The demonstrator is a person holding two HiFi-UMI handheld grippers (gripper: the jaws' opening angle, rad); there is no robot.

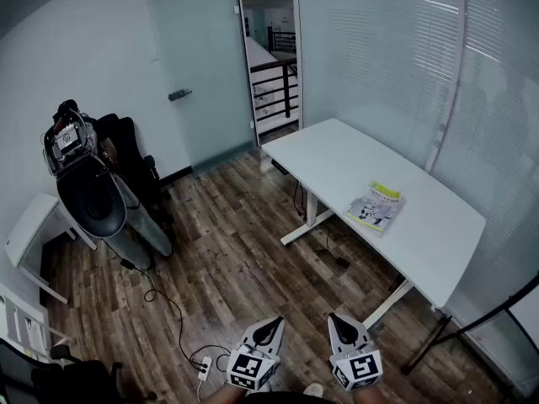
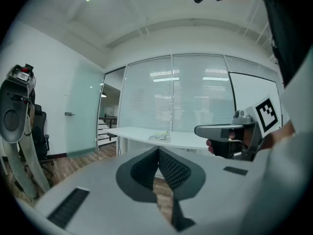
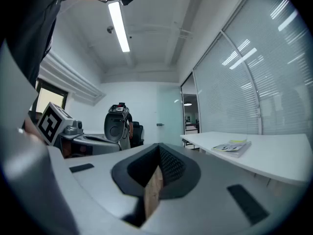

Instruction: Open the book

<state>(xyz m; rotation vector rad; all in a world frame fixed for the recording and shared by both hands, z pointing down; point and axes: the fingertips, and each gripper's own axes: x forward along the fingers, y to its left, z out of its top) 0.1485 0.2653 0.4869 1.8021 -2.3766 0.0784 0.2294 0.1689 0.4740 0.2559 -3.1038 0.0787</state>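
- left gripper [image 1: 271,326] and right gripper [image 1: 340,325], at 6 o'clock in the head view: each claw is pressed together, with nothing in it.
- white table [image 1: 333,162] runs from 12 toward 4 o'clock.
- book [image 1: 376,205] lies closed on it at 2 o'clock, well apart from both grippers.
- likely step: the approach; next calls for closing in and parting a claw at the cover's edge.

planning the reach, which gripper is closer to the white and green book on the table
Right. The right gripper is well short of the white and green book on the white table; the left gripper is beside it, farther off.
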